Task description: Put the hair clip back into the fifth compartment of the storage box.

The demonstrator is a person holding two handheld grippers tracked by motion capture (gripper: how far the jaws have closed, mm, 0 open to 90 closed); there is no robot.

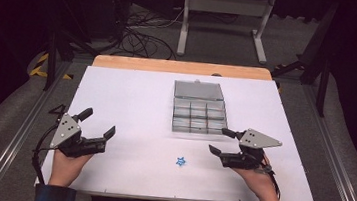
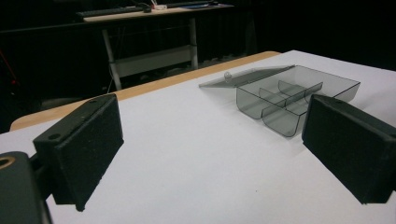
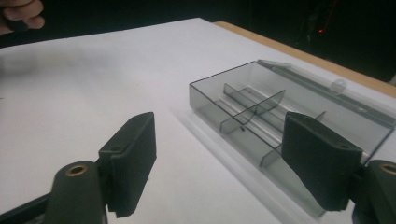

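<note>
- The clear compartment box [image 1: 199, 114] sits mid-table, lid [image 1: 199, 90] flat open behind it; you can see nothing in its compartments
- No readable writing on it
- Your right gripper [image 1: 223, 141] is just beside the box, jaws apart, gripping nothing
- Your left gripper [image 1: 98, 124] is spread wide, empty
- The blue star [image 1: 180, 161] lies on the white tabletop [image 1: 131, 100] between your hands

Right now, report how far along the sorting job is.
Done: the compartment box sits open, lid back, its compartments looking empty. In hand: nothing; the left hand-held gripper and the right hand-held gripper are open and empty. Left: the blue star lies untouched on the table.
</note>
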